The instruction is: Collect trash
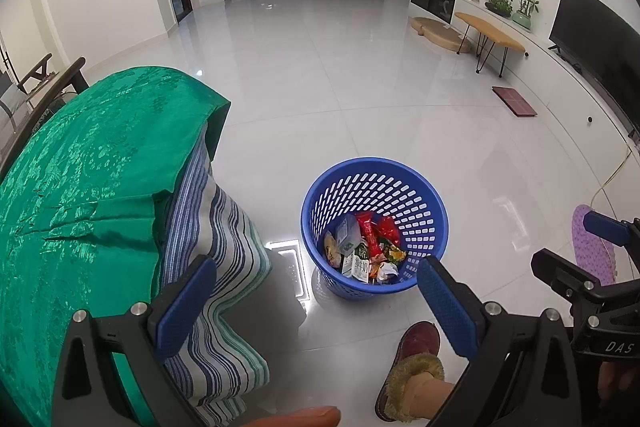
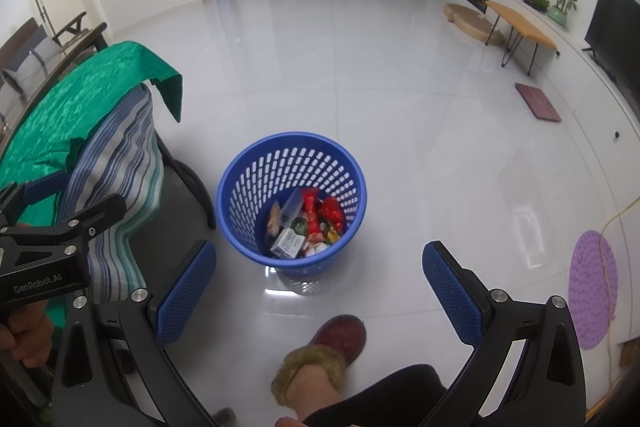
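Glossy white tile floor (image 2: 400,107) of a living room; I see the blue perforated basket (image 1: 374,183) standing on it, just right of a chair draped in green cloth (image 1: 80,167), with wrappers and small cartons (image 2: 308,223) piled inside. My left claw (image 1: 316,303) hovers above and short of the basket, jaws spread wide, empty. My right claw (image 2: 320,291) likewise: wide open, nothing held, a slippered foot (image 2: 320,351) below it.

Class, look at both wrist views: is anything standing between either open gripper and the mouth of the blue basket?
Nothing visible blocks either one. The blue basket stands uncovered on bare floor ahead of the right gripper and left gripper. The slippered foot sits nearer, below both.
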Demonstrator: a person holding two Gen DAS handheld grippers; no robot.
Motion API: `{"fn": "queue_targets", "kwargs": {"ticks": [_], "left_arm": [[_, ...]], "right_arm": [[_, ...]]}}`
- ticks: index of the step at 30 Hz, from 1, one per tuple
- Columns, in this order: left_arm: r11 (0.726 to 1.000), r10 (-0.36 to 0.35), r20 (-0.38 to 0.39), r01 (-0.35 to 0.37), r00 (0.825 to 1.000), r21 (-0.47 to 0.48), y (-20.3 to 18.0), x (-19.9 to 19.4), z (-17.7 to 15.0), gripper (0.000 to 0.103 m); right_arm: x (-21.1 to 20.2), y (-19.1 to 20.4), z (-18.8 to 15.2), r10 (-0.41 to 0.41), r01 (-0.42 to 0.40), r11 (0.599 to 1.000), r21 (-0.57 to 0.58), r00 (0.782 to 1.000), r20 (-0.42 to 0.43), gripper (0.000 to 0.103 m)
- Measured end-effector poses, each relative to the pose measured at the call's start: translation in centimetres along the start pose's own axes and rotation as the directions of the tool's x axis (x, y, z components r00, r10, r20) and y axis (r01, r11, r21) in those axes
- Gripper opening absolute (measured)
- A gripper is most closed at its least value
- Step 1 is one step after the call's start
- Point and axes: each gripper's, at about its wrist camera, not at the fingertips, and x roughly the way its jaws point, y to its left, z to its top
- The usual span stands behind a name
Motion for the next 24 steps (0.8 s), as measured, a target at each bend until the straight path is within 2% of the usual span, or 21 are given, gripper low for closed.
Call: {"fn": "queue_targets", "kwargs": {"ticks": [16, 24], "left_arm": [[1.000, -0.003, -0.002, 0.003, 1.000, 0.023, -0.56, 0.17, 0.18, 0.102], [1.000, -0.003, 0.024, 0.003, 1.000, 0.013, -0.82, -0.21, -0.11, 0.102]], "right_arm": [[0.15, 0.04, 0.12, 0.002, -0.002, 1.000, 0.002, 1.000, -0.003, 0.103], [0.19, -0.40, 0.20, -0.001, 0.001, 1.000, 0.016, 1.000, -0.010, 0.103]]}}
